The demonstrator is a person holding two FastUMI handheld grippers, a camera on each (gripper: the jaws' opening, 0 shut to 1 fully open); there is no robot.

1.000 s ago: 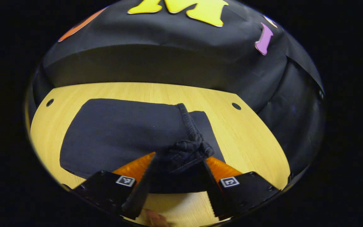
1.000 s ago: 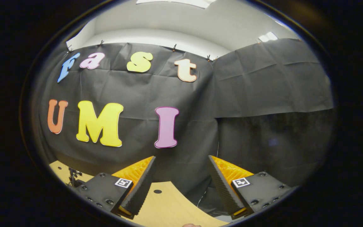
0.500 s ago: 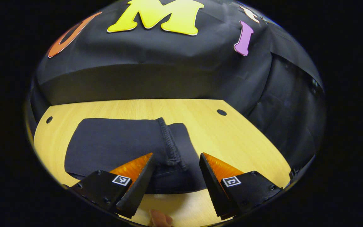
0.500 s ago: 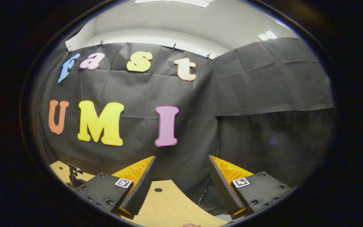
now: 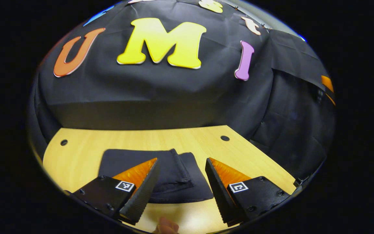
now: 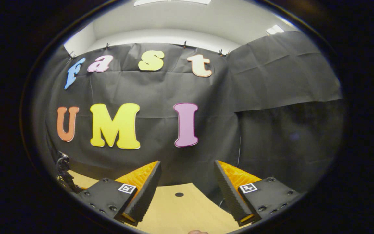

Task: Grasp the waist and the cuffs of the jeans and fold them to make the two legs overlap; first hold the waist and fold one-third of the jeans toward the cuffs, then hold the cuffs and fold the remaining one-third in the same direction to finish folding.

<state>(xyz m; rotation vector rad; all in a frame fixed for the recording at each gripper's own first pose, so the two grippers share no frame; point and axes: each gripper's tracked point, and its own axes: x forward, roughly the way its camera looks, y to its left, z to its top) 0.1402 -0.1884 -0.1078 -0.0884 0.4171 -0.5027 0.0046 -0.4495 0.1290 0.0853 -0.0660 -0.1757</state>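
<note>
The dark jeans (image 5: 170, 172) lie folded into a flat stack on the wooden table (image 5: 83, 152) in the left gripper view, a stitched cuff edge running across the top layer. My left gripper (image 5: 182, 177) hangs open above the stack's near right part, and its fingers hold nothing. In the right gripper view my right gripper (image 6: 187, 183) is open too, raised over the table's far corner (image 6: 177, 208) and facing the cloth wall.
Small round holes mark the tabletop (image 5: 225, 138) (image 5: 64, 142) (image 6: 179, 194). A fingertip of the holding hand (image 5: 167, 226) shows at the bottom edge. A dark clamp-like fixture (image 6: 63, 174) stands at the table's left edge in the right gripper view.
My left gripper let go of the bunched cuff, which now lies flat on the stack, and it has pulled back and tilted up. The right gripper shifted only slightly.
</note>
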